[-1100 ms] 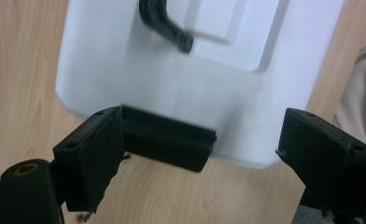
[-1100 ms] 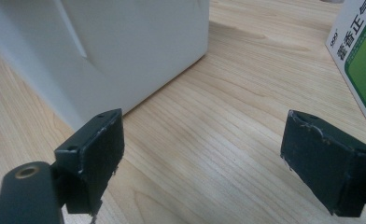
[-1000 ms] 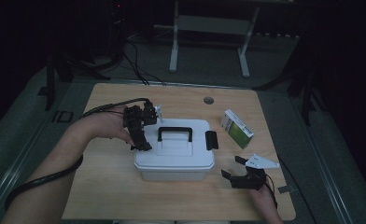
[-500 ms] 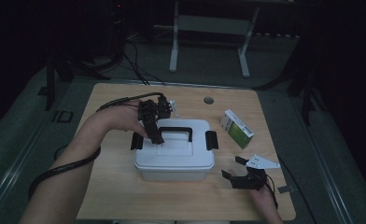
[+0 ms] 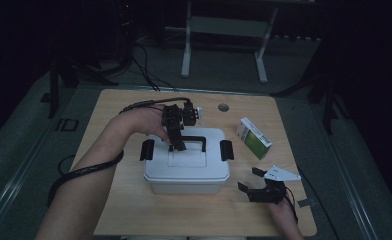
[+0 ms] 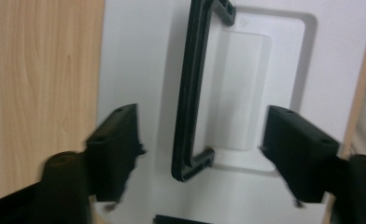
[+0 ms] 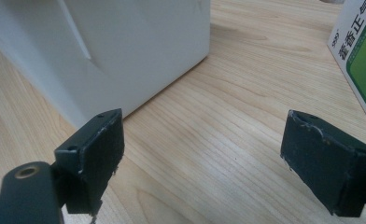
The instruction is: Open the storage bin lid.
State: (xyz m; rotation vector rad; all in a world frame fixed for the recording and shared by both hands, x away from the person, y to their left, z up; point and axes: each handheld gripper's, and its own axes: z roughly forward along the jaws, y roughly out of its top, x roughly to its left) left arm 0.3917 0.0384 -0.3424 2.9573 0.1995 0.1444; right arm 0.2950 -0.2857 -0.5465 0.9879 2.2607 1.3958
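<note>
While the white lidded storage box (image 5: 186, 162) sits mid-table, the left gripper (image 6: 200, 144) hovers over its lid, jaws just narrowing astride the black carry handle (image 6: 190, 93), not yet pinching. Right gripper (image 5: 256, 185): wide open, empty, resting nearby. Step: handle grasp. Next, probably: lower, close.

A light wooden table (image 5: 119, 210) sits in the middle of the high view, with a small round hole (image 5: 223, 107) near its top edge. A white plastic box (image 5: 186, 172) with a black handle stands on it in the middle. A small green and white carton (image 5: 254, 138) lies to the right of the box, near it but apart.
</note>
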